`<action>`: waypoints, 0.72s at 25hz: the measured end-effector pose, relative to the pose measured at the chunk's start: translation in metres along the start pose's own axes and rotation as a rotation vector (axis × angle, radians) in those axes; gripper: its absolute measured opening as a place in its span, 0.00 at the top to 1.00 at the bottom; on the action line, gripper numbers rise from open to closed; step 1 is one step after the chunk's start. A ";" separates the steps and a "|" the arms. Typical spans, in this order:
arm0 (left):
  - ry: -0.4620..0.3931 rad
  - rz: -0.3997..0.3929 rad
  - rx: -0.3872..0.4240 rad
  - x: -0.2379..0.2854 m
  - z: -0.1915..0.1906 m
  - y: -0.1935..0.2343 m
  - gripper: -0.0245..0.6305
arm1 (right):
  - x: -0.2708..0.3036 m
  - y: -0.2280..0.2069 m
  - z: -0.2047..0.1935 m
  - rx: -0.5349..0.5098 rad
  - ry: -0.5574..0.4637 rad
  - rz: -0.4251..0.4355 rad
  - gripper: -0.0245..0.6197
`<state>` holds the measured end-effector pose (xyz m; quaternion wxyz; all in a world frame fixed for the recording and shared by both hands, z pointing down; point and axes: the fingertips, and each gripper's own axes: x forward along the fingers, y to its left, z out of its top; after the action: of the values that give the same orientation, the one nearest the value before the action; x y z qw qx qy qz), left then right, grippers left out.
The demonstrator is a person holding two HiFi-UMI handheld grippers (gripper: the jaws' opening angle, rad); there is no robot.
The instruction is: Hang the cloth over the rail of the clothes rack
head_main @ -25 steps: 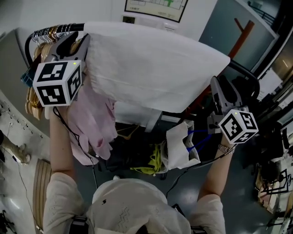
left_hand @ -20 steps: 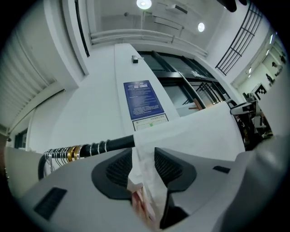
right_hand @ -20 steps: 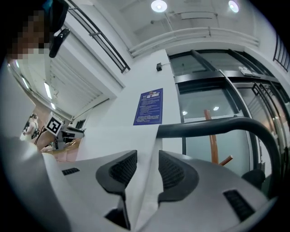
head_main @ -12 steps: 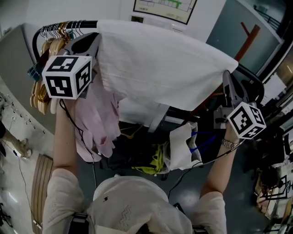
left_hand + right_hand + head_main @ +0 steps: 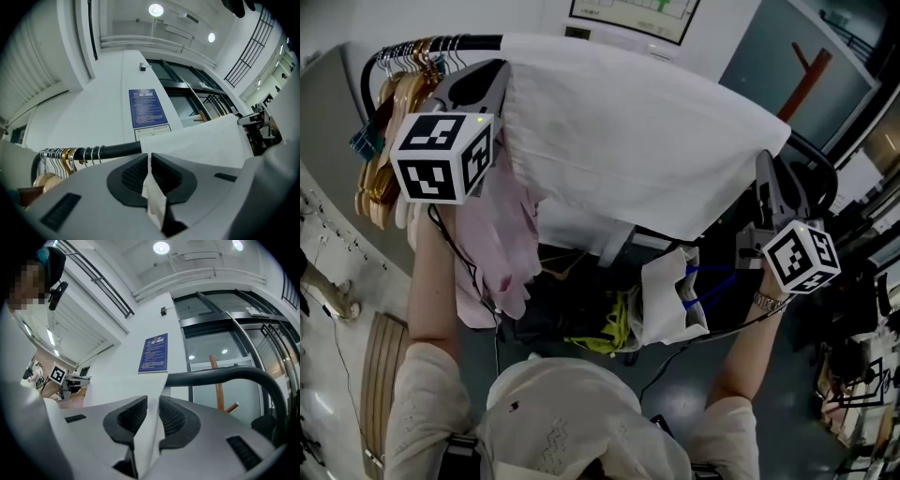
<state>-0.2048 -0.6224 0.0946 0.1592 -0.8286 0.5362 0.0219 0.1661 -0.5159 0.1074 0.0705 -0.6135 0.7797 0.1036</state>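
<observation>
A white cloth (image 5: 628, 141) lies spread over the black rail (image 5: 459, 43) of the clothes rack, with its near edge hanging toward me. My left gripper (image 5: 492, 80) is at the cloth's left edge. Its jaws are closing, and in the left gripper view the gripper (image 5: 150, 157) pinches a fold of cloth (image 5: 197, 145) just below the rail (image 5: 117, 150). My right gripper (image 5: 772, 183) holds the right edge. In the right gripper view the gripper (image 5: 153, 401) has cloth (image 5: 117, 385) between its pads while the jaws are opening, with the curved rail end (image 5: 225, 373) just beyond.
Wooden and metal hangers (image 5: 389, 94) crowd the rail's left end, and a pink garment (image 5: 497, 253) hangs under my left gripper. A white bag (image 5: 670, 300) and a yellow item (image 5: 614, 323) lie below the rack. A wooden coat stand (image 5: 806, 75) stands behind at the right.
Both grippers have risen a little and moved right with the cloth. The cloth now reaches further right along the rail and looks more stretched.
</observation>
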 end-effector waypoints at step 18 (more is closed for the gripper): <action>-0.174 -0.048 -0.065 -0.100 -0.069 -0.110 0.93 | -0.082 0.072 -0.127 0.006 -0.046 -0.131 0.93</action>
<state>-0.1576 -0.5127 0.2073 0.1787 -0.8410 0.4993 0.1074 0.1179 -0.4542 0.2547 0.0969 -0.6605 0.7363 0.1108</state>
